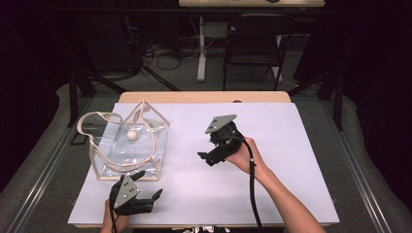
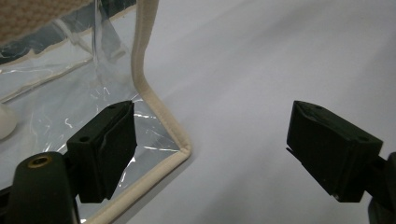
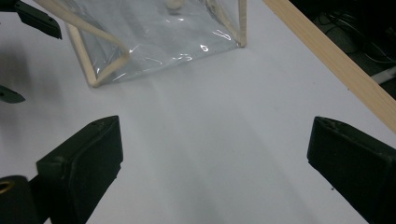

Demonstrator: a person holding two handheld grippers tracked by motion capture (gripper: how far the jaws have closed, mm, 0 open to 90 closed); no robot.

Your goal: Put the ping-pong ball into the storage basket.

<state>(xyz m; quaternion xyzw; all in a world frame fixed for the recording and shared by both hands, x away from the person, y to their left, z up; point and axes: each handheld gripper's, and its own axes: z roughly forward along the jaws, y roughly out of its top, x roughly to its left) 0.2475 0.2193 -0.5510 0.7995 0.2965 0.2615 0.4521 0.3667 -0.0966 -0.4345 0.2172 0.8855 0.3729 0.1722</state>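
Note:
A clear plastic bag [image 1: 127,145] with beige trim and handles lies on the left of the white mat, with a small white ball [image 1: 132,135] inside it. My left gripper [image 1: 149,184] stands open by the bag's near right corner. In the left gripper view that corner [image 2: 180,147] lies just right of the left jaw, and the gripper [image 2: 210,144] holds nothing. My right gripper [image 1: 210,147] is open over the mat's middle, apart from the bag. The right gripper view has the bag [image 3: 159,42] and ball [image 3: 175,5] ahead of the empty gripper [image 3: 215,158].
The white mat [image 1: 282,145] covers most of a wooden table, whose bare edge [image 3: 336,65] runs along the far side. A dark chair [image 1: 252,43] and a table leg [image 1: 200,48] stand on the floor beyond. Both forearms come in from the near edge.

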